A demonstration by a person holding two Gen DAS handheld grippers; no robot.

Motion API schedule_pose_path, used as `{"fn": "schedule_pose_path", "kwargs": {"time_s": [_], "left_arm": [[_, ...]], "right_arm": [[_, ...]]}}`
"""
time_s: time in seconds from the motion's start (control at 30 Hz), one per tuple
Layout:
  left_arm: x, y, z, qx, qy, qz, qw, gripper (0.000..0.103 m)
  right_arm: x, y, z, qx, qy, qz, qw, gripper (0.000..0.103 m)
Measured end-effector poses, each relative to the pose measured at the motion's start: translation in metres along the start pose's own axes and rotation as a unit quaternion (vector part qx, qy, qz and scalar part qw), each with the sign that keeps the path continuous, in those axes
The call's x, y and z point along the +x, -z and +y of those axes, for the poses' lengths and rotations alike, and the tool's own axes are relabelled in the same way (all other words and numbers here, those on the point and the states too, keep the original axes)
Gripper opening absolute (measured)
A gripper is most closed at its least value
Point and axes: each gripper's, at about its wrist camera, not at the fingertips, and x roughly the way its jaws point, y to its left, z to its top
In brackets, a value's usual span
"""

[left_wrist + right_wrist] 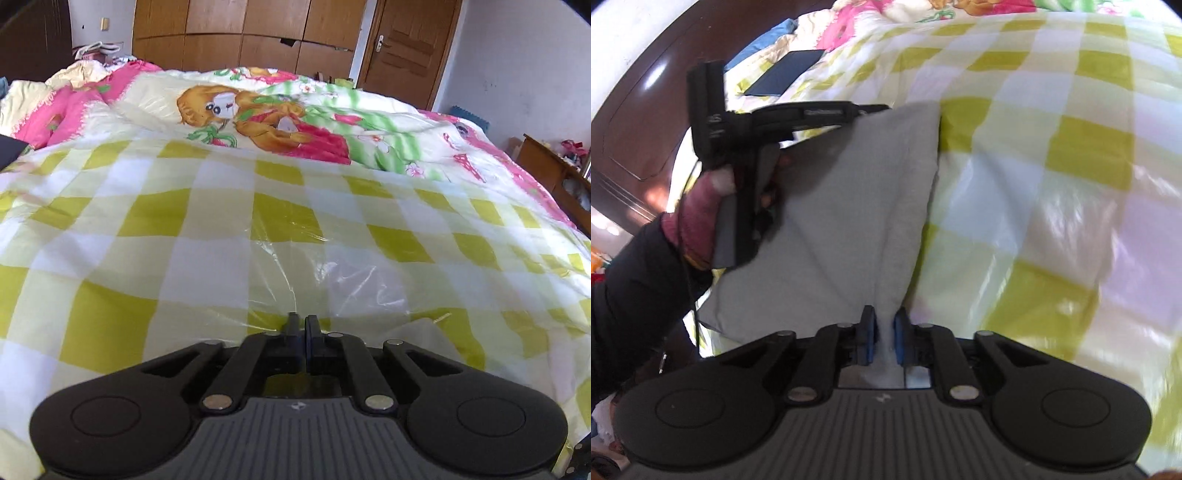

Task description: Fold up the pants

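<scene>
Between the blue-padded fingers of the right gripper (884, 330) a bunched fold of the grey pants (849, 206) is pinched tight. From that pinch the cloth fans outward, a plain pale-grey panel with soft diagonal creases and one straight edge on the side toward the checked bedspread (1052, 155). At the far corner of the panel, well beyond the right fingertips, the left gripper (875, 108) reaches the cloth from the side, carried by a hand (713, 206) in a dark sleeve. Its jaws are closed together; whether they nip the cloth's corner cannot be told, and its own view shows only the bedspread beyond the fingertips.
</scene>
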Motion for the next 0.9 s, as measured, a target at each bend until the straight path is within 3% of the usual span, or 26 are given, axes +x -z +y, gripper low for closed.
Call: {"fn": "schedule_pose_path", "kwargs": {"time_s": [0.13, 0.23, 0.33, 0.43, 0.5, 0.6, 0.67, 0.77, 0.9], "left_arm": [[-0.055, 0.009, -0.003, 0.002, -0.003, -0.037, 0.9993, 0.035], [-0.109, 0.035, -0.004, 0.010, -0.001, -0.053, 0.9985, 0.045], [-0.134, 0.081, -0.010, 0.027, -0.013, -0.036, 0.9989, 0.047], [-0.129, 0.119, -0.007, 0.039, -0.045, 0.003, 0.9982, 0.049], [-0.140, 0.123, -0.002, 0.021, -0.038, -0.011, 0.9990, 0.049], [-0.158, 0.114, -0.004, 0.024, -0.048, -0.041, 0.9977, 0.049], [-0.166, 0.109, -0.007, 0.025, -0.043, -0.050, 0.9975, 0.050], [-0.168, 0.113, -0.006, -0.015, -0.017, -0.048, 0.9986, 0.053], [-0.144, 0.135, -0.003, -0.032, -0.035, -0.001, 0.9989, 0.055]], "right_arm": [[-0.017, 0.012, 0.004, 0.027, 0.011, -0.017, 0.999, 0.028], [-0.024, 0.030, 0.011, 0.037, 0.021, -0.039, 0.998, 0.029], [-0.017, 0.050, 0.024, 0.026, 0.059, -0.037, 0.997, 0.031], [-0.021, 0.057, 0.043, -0.008, 0.086, -0.024, 0.996, 0.030], [-0.035, 0.052, 0.054, -0.032, 0.115, -0.022, 0.993, 0.030], [-0.058, 0.043, 0.063, -0.048, 0.137, -0.053, 0.988, 0.035], [-0.060, 0.029, 0.065, -0.068, 0.139, -0.068, 0.986, 0.045], [-0.044, 0.002, 0.049, -0.056, 0.130, -0.075, 0.987, 0.046], [-0.009, -0.031, 0.031, -0.022, 0.111, -0.084, 0.990, 0.046]]}}
